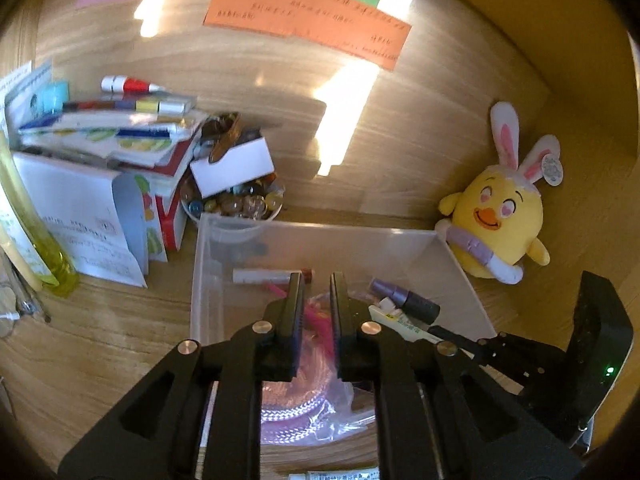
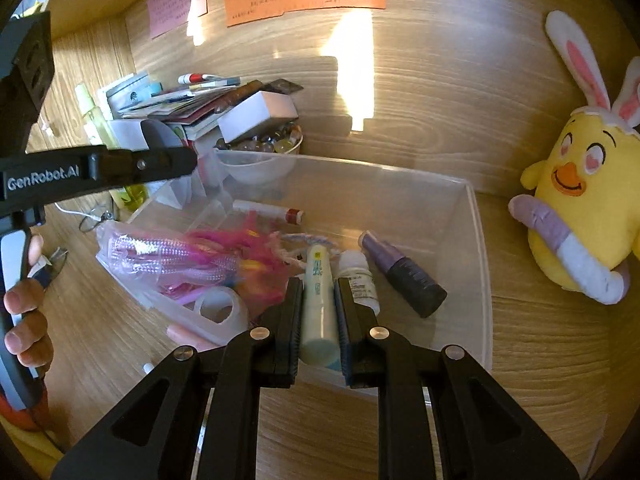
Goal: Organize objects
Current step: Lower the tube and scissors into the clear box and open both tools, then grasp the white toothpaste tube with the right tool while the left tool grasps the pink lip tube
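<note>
Left wrist view: left gripper (image 1: 316, 280) over clear plastic bin (image 1: 320, 236), fingers parallel with a narrow gap, nothing between them. Below it, pink bag of stuff (image 1: 296, 400). Red-capped tube (image 1: 272, 276) at 11 o'clock of the tips, purple bottle (image 1: 404, 300) at 3 o'clock. Bowl of marbles (image 1: 236, 204) just beyond the bin's far-left corner, book pile (image 1: 108, 136) at 10 o'clock, chick plush (image 1: 500, 216) at 2 o'clock on the desk.

Right wrist view: right gripper (image 2: 318, 288) pinching a pale tube (image 2: 318, 300) lengthwise over the bin's near wall. White bottle (image 2: 358, 276) touching the right finger, purple bottle at 2 o'clock, pink bag at 9 o'clock. Hand (image 2: 24, 312) on the left gripper's handle at far left.
</note>
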`<state>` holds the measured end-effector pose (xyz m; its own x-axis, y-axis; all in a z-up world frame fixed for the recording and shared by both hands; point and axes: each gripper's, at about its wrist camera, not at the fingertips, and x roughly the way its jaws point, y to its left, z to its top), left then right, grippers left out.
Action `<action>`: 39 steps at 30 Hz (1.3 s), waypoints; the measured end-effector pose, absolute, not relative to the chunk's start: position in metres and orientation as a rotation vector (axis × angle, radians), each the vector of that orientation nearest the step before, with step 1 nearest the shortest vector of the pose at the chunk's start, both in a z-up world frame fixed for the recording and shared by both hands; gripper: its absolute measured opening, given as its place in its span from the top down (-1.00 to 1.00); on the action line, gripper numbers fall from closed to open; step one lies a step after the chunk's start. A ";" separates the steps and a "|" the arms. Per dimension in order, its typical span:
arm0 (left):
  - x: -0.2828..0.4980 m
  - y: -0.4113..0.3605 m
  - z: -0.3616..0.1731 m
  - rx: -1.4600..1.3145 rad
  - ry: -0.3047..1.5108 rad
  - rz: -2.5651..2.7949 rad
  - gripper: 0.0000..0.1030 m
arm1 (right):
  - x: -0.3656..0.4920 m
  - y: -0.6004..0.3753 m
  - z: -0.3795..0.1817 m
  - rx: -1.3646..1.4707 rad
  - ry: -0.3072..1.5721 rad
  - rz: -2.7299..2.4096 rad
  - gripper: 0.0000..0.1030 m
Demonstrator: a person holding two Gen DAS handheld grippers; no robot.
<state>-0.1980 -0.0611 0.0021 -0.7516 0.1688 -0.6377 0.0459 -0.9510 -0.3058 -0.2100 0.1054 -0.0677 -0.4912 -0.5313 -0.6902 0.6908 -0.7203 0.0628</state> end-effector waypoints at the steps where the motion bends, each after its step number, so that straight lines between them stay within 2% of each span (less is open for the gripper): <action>1: -0.197 -0.061 0.002 -1.084 -0.476 2.836 0.71 | -0.209 0.105 -0.067 0.921 0.295 -2.213 0.71; 5: -0.189 -0.057 0.006 -1.067 -0.449 2.844 0.47 | -0.205 0.104 -0.063 0.913 0.319 -2.220 0.68; 7: -0.181 -0.052 0.011 -1.047 -0.391 2.868 0.27 | -0.200 0.105 -0.060 0.898 0.324 -2.220 0.52; 12: -0.152 -0.034 0.030 -0.953 -0.216 2.944 -0.27 | -0.186 0.108 -0.048 0.835 0.357 -2.250 0.29; 14: -0.145 -0.030 0.034 -0.932 -0.175 2.960 -0.42 | -0.180 0.111 -0.044 0.817 0.357 -2.253 0.20; 16: -0.134 -0.027 0.037 -0.919 -0.146 2.968 -0.67 | -0.174 0.115 -0.040 0.803 0.355 -2.258 0.05; 18: -0.126 -0.026 0.037 -0.917 -0.137 2.978 -0.80 | -0.168 0.120 -0.037 0.788 0.353 -2.263 -0.07; 25: -0.106 -0.029 0.021 -1.004 -0.146 2.972 -0.93 | -0.150 0.138 -0.036 0.783 0.335 -2.267 -0.31; 32: -0.093 -0.045 -0.013 -1.155 -0.204 2.944 -0.93 | -0.134 0.141 -0.055 0.852 0.350 -2.207 -0.32; 39: -0.084 -0.075 -0.049 -1.315 -0.289 2.918 -0.93 | -0.124 0.104 -0.086 0.945 0.425 -2.041 -0.32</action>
<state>-0.0842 -0.0752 -0.0494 -0.6630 0.0078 -0.7486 0.1394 -0.9812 -0.1337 -0.1239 0.1036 -0.0858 -0.3754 -0.5441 -0.7503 0.7983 -0.6012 0.0365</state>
